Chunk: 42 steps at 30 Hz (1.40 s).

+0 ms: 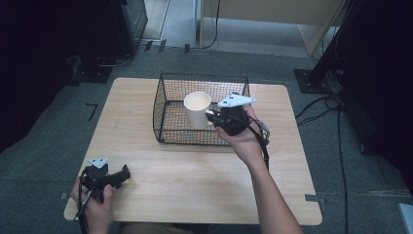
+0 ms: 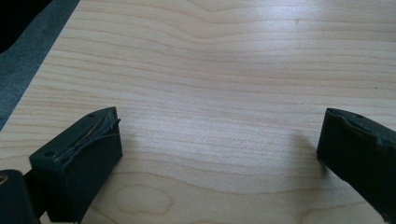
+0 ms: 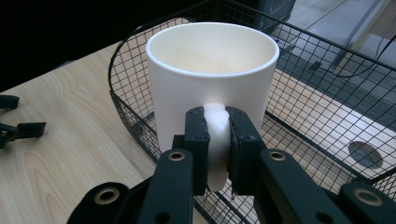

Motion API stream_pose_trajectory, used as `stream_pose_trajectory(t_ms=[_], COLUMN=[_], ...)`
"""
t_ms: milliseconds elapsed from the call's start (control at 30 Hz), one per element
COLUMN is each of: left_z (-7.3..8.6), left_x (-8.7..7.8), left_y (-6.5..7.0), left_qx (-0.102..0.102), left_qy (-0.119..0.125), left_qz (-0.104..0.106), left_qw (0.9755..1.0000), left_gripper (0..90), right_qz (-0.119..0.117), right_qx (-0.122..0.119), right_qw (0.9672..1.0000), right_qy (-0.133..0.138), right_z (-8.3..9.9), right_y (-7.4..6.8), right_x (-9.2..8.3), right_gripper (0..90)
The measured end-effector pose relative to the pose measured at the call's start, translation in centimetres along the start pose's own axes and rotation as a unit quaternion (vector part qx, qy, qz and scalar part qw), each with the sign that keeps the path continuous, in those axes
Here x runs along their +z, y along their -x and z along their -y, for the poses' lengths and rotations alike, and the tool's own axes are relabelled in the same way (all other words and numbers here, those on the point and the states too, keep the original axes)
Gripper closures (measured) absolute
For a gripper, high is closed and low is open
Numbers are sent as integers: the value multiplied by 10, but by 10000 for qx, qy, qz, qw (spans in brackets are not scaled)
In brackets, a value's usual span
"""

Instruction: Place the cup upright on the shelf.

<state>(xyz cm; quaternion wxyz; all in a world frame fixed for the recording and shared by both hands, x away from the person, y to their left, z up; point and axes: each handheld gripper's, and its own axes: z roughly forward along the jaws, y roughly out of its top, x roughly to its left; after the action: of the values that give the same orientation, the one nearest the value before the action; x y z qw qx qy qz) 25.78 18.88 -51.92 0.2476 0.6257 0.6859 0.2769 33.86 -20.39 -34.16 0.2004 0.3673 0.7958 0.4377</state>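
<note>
A cream mug (image 1: 197,109) stands upright within the outline of a black wire basket (image 1: 165,97) at the back middle of the table. My right gripper (image 1: 210,117) reaches in over the basket's near right side and is shut on the mug's handle. In the right gripper view the two black pads clamp the white handle (image 3: 217,126), and the mug (image 3: 212,70) is empty. I cannot tell whether its base touches the basket floor. My left gripper (image 1: 124,174) rests near the table's front left corner. It is open over bare wood (image 2: 219,144).
The light wooden table (image 1: 195,180) has rounded corners and free wood in front of the basket (image 3: 327,70). A round hole (image 3: 363,154) shows in the tabletop through the mesh. Cables and dark stands lie on the grey floor to the right (image 1: 331,105).
</note>
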Motion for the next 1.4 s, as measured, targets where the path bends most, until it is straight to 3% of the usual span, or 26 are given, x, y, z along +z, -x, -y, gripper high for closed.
stream_pose_trajectory(t_ms=[333,767,833,1000,1400], left_z=[0,0,0,0,0], left_x=[0,0,0,0,0], left_y=[0,0,0,0,0], left_qx=[-6,4,2,4,4], left_qy=[2,-17,-14,-15,-17], left_qz=[2,2,4,4,3], left_qw=[10000,10000,10000,10000,10000], left_gripper=[1,1,1,1,1], right_qz=[91,-78,51,79,13], right_qx=[10,102,88,66,-50], right_qw=[9999,9997,9995,9991,9994], right_qy=[-72,-221,-306,-401,-339], right_z=[0,-3,-1,-1,4], right_y=[14,39,45,55,69], right_x=[22,56,65,78,101], right_gripper=[809,809,809,809,809])
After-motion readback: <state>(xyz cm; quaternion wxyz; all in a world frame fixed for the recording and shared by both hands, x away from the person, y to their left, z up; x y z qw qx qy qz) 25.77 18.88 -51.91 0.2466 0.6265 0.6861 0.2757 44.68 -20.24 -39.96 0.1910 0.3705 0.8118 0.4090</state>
